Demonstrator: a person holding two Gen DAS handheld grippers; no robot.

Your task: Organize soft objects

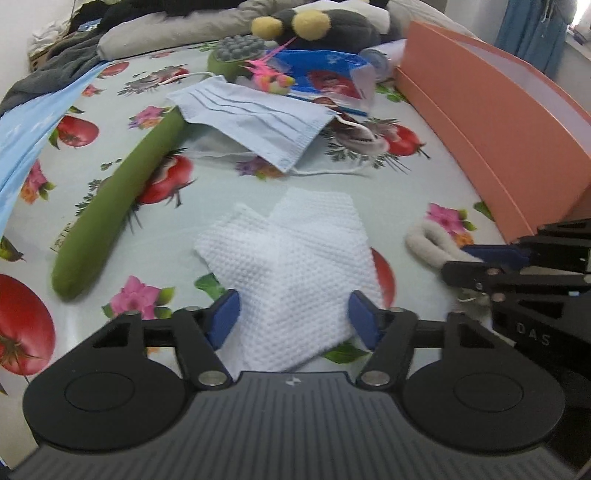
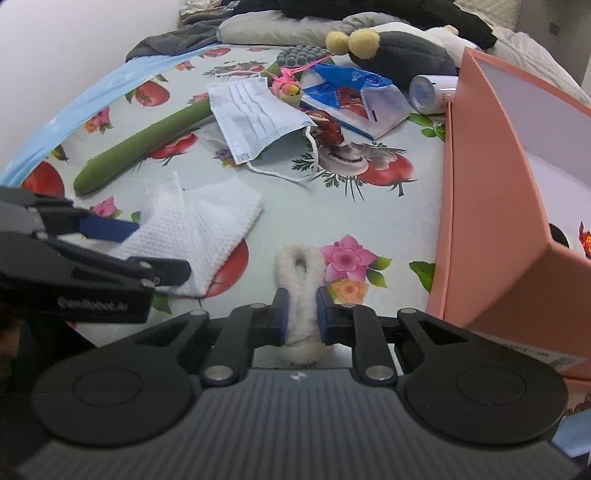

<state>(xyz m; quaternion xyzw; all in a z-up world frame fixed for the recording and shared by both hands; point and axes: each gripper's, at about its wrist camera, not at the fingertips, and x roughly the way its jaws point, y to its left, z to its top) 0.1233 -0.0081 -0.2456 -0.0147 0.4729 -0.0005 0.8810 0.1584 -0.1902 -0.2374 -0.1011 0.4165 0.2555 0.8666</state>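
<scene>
A white waffle-textured cloth (image 1: 291,258) (image 2: 207,221) lies folded on the flowered tablecloth. My left gripper (image 1: 294,319) stands open over the cloth's near end. Its blue pads (image 1: 225,317) flank the cloth without pinching it. In the right wrist view the left gripper (image 2: 147,251) reaches in from the left onto the cloth. A white fluffy loop (image 2: 299,269) (image 1: 428,240) lies to the right of the cloth. My right gripper (image 2: 302,314) is shut on the loop's near end. It shows at the right edge of the left wrist view (image 1: 472,264).
A salmon-pink open box (image 2: 491,206) (image 1: 498,122) stands at the right. Farther back lie a blue face mask (image 1: 255,118), a long green massager (image 1: 118,199), a blue packet (image 1: 325,77), a pink toy (image 1: 269,75), a white cylinder (image 2: 430,94) and a black plush (image 1: 332,26).
</scene>
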